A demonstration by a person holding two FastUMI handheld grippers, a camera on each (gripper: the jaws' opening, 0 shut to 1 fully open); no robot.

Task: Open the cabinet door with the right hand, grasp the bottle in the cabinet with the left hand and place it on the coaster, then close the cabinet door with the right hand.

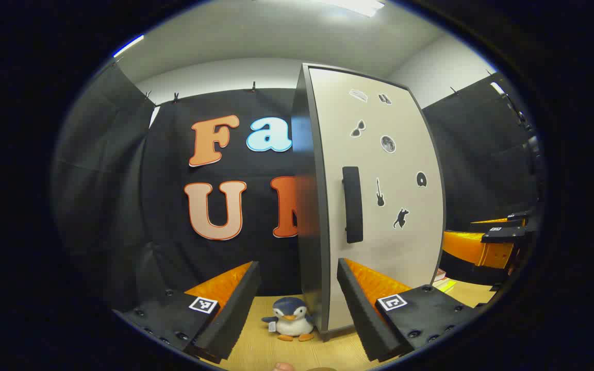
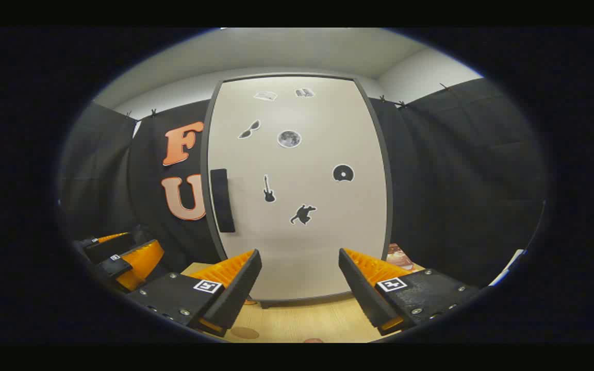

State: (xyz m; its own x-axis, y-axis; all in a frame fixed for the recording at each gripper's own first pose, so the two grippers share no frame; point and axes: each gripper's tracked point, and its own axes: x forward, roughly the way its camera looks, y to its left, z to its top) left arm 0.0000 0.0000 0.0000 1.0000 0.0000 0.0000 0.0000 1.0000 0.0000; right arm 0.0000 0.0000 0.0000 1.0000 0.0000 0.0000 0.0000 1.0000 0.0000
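Nearest, the left tool (image 1: 297,304) had its fingers spread wide, empty, level above the wooden desk (image 1: 256,350), with a plush penguin (image 1: 290,319) standing between them at the cabinet's corner. Likewise the right tool (image 2: 299,288) gaped apart on nothing, squarely facing the closed cabinet door (image 2: 297,180). Beyond, its black handle (image 2: 222,200) sat untouched on the door's left edge.
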